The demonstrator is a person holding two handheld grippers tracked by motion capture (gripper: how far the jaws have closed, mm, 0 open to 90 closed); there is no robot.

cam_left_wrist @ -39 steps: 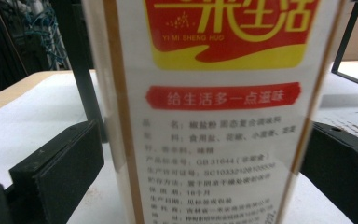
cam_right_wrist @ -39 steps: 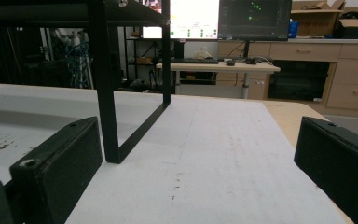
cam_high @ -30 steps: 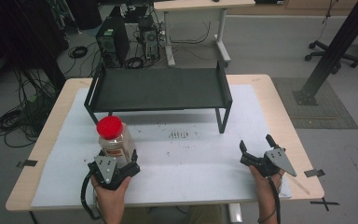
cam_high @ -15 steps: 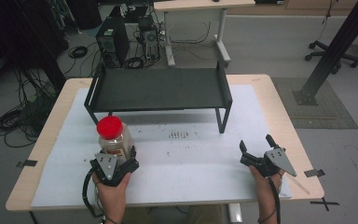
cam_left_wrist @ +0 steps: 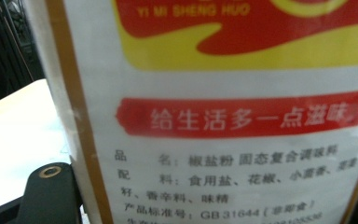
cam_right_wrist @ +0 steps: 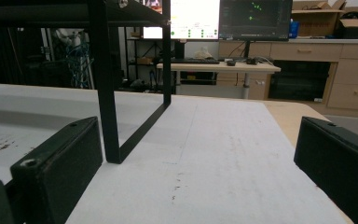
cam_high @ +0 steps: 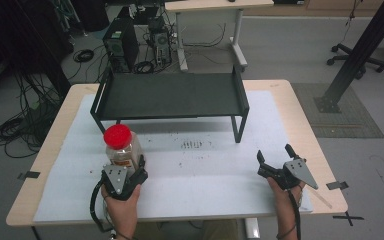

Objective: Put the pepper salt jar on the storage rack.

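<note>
Table (cam_high: 55, 150): wooden top, most of it under a white mat (cam_high: 205, 170); both grippers sit at its near edge.
Rack (cam_high: 170, 95): black shelf on legs, standing on the mat well ahead of both pairs of jaws; its top is bare. In the right gripper view its near leg (cam_right_wrist: 103, 84) rises just ahead of the left-hand jaw, with open mat straight ahead between the jaws.
Jar (cam_high: 121, 150): clear plastic with a red lid, upright on the mat, set between the left jaws. Its body looks pale and its label (cam_left_wrist: 223, 112) covers the side facing the jaws; what is in it cannot be made out.
Left gripper (cam_high: 130, 170): jaws one on each side of the jar's lower part, close against it. Whether they press on it cannot be told; in the left gripper view just the tip of one jaw shows at the bottom left and the edge of the other at the bottom right.
Right gripper (cam_high: 275, 159): jaws wide apart, nothing between them, resting low over the mat, well to the right of the jar.
Marks (cam_high: 192, 145): small dark specks on the mat, ahead of and between the two grippers; too small to read.
Hard to make out: the label's lower print is blurred.
</note>
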